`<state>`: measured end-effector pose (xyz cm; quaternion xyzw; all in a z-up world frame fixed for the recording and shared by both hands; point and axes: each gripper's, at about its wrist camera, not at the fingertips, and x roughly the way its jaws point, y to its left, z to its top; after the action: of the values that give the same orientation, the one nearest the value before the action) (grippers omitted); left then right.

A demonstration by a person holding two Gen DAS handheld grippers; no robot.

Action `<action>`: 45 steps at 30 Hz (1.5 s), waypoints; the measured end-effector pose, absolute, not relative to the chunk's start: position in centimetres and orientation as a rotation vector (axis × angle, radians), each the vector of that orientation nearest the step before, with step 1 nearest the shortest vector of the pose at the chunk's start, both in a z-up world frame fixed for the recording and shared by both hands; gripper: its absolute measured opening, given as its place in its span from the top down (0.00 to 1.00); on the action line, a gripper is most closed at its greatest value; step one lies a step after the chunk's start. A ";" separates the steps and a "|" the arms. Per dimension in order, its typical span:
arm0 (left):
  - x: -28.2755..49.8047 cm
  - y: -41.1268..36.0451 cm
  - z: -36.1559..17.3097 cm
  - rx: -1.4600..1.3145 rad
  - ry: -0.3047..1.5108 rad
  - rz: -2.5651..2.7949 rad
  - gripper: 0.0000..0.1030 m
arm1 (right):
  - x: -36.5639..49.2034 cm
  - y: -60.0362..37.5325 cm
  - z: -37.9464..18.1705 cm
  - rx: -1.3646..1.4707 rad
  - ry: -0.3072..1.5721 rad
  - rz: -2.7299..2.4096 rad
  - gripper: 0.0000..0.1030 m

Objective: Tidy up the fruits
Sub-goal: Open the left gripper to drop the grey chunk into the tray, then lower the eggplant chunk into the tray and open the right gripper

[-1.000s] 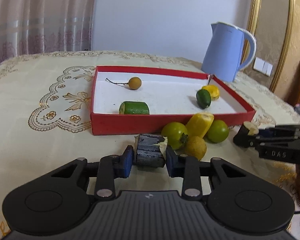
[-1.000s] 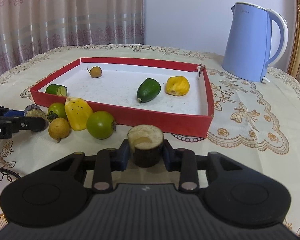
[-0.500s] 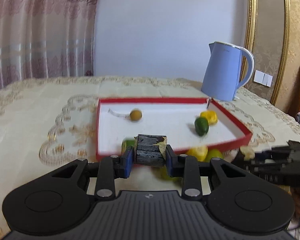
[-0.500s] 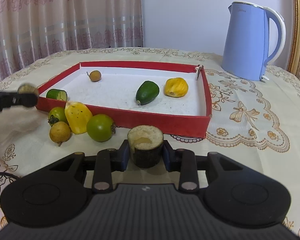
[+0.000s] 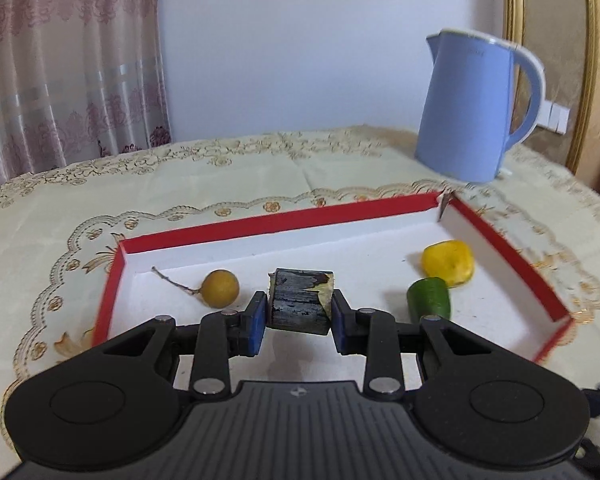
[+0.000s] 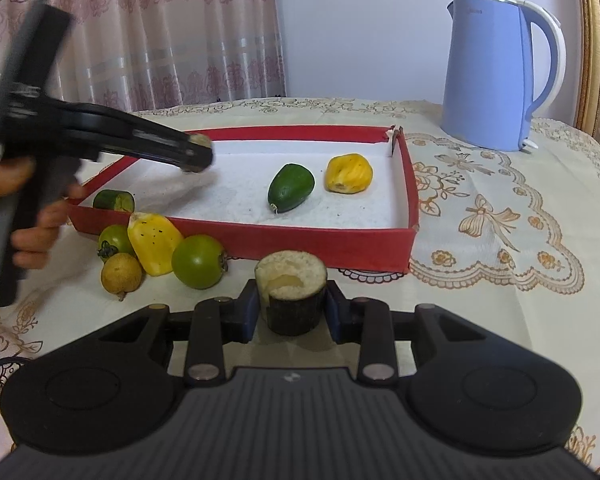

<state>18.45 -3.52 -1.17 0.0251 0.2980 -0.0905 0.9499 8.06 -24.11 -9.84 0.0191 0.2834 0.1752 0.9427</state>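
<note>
Left hand-held gripper (image 5: pixel 299 322) clamps a dark cane piece (image 5: pixel 300 300) above the red tray (image 5: pixel 340 216), apparently for dropping in; right hand-held gripper (image 6: pixel 291 312) pinches another cane chunk (image 6: pixel 291 294) low over the worktop (image 6: pixel 500 240).

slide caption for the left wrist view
Left gripper carries a dark sugarcane chunk over the red-walled white tray.

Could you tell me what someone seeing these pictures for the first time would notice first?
Probably the red tray with its white floor in the middle of the embroidered tablecloth, and the tall blue kettle behind its far right corner. Next, the two dark cane pieces: the left gripper holds one above the tray, while the right gripper grips the other in front of the tray.
</note>
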 end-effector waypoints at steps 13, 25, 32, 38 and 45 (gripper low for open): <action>18.2 -6.2 -0.8 0.204 0.545 -0.086 0.33 | 7.8 -24.2 -9.7 0.050 0.559 0.352 0.69; 15.0 -4.4 0.7 0.115 0.515 -0.035 0.21 | 7.3 -25.1 -9.2 0.103 0.529 0.353 0.69; 10.9 -1.1 0.9 0.018 0.529 0.064 0.16 | 8.0 -26.0 -7.3 0.105 0.479 0.332 0.69; 7.9 0.7 0.5 0.051 0.488 0.195 0.03 | 11.0 -25.1 -5.6 0.047 0.457 0.316 0.69; 5.6 1.1 0.2 0.079 0.485 0.223 0.01 | 15.3 -23.5 -5.7 0.005 0.494 0.291 0.69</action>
<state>5.56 1.12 0.18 0.0389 0.2395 0.1099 0.9639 15.25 -23.52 -5.73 0.0026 0.2434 0.1433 0.9593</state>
